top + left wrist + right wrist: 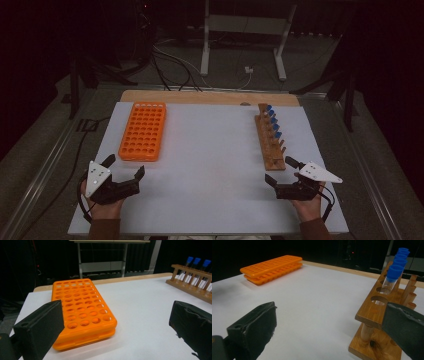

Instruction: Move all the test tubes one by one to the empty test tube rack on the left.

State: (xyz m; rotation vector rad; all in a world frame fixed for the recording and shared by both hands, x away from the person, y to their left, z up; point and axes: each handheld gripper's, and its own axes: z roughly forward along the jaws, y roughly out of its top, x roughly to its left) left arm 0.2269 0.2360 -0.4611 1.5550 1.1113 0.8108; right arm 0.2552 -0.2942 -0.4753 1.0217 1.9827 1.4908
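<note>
I've got both grippers low at the near edge of the white table (pixel 210 150). Left gripper (pixel 125 167) jaws spread wide, nothing between them, orange rack (pixel 143 131) just ahead. Right gripper (pixel 281 171) jaws spread too, empty, right beside the near end of the wooden rack (pixel 270 145). Blue-capped tubes (pixel 272 120) stand in its far holes.

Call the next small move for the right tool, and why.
Probably ease the right tool forward to the nearest blue-capped clear tube in the wooden tube rack: its jaws stand open and empty just short of the rack's near end.
</note>
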